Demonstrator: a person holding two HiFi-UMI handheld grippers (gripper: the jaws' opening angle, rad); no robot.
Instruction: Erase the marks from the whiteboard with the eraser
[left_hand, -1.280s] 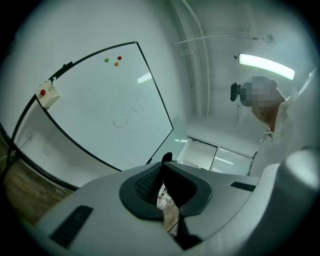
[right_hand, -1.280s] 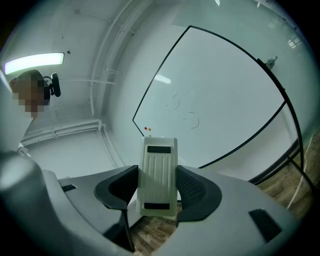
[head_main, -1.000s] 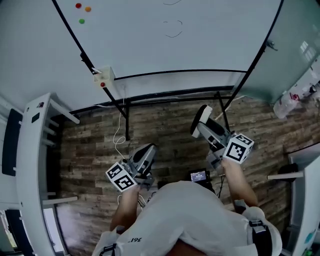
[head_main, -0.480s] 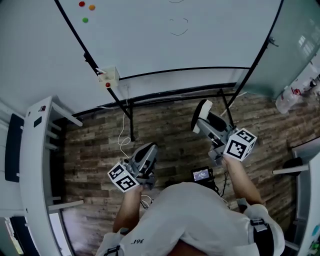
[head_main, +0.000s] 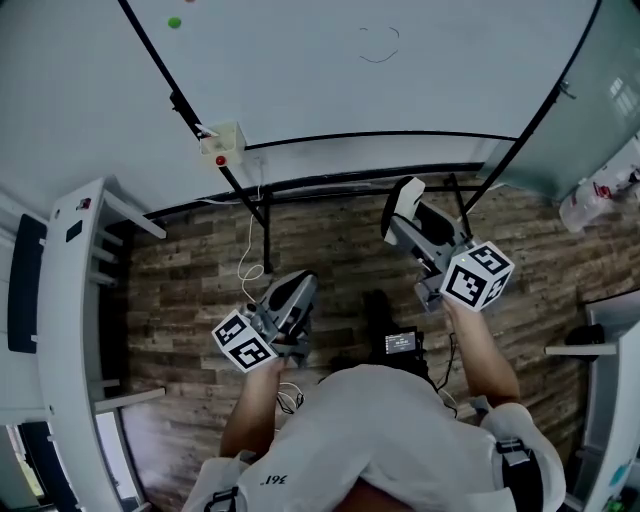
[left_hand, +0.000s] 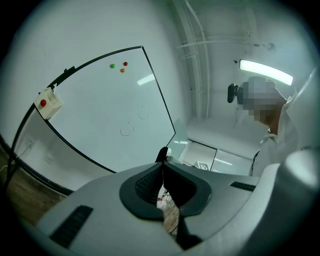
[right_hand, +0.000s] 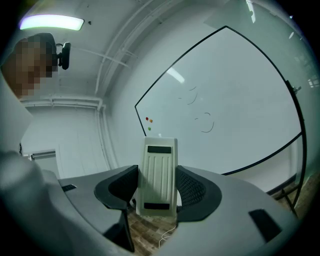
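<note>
Firstly, right gripper (right_hand: 157, 186): the jaws are closed on the whiteboard eraser (right_hand: 158, 175), which is clamped upright between the two dark pads, its ribbed pale back turned to the camera.
left gripper (left_hand: 162, 182): the jaws are brought together, tips meeting, and nothing is gripped.
positions in the head view: the right gripper (head_main: 405, 215) is raised at 1 o'clock with the whiteboard eraser (head_main: 403, 203) at its tip; the left gripper (head_main: 298, 290) is held lower, at 8 o'clock, over the floor.
whiteboard (head_main: 330, 95): seen across the top of the head view, black-framed, on a black stand.
marks (head_main: 380, 45): thin curved strokes are seen at 12 o'clock in the head view, well apart from the eraser; in the right gripper view they (right_hand: 206, 122) are found at 1 o'clock.
magnets (left_hand: 120, 66): red, green and orange dots are grouped near the board's upper corner, at 11 o'clock in the left gripper view.
button box (head_main: 222, 145): a pale box with a red button is fixed on the frame at 10 o'clock.
floor (head_main: 340, 260): wood planks are crossed by a white cable (head_main: 245, 265).
</note>
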